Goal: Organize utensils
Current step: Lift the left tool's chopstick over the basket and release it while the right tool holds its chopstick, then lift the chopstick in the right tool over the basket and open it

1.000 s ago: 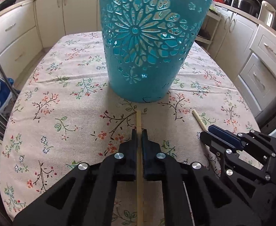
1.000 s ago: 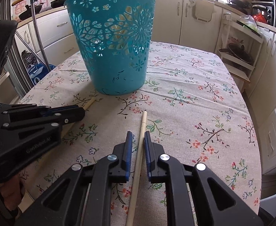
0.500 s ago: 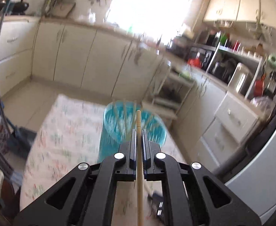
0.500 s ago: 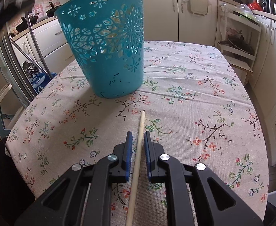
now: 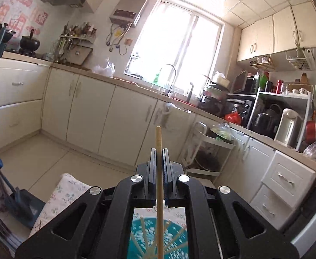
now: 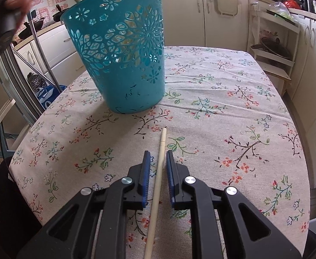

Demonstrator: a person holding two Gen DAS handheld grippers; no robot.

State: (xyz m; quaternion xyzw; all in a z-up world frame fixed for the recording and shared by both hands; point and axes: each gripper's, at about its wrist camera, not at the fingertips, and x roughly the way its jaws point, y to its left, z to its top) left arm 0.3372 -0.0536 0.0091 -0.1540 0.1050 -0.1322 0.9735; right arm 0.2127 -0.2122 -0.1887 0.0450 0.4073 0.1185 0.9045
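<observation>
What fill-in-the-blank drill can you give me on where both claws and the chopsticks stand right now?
1. The left claw is shut on a ____.
2. Below that claw sits the open top of the teal ____, with sticks already inside.
3. The right claw stands ____ around a chopstick on the tablecloth.
4. The basket stands on a ____-patterned tablecloth.

Missing words: chopstick; basket; open; floral

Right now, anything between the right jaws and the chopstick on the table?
Nothing visible. The chopstick lies on the tablecloth between the open jaws of the right gripper, untouched. The basket stands farther back, clear of it.
</observation>
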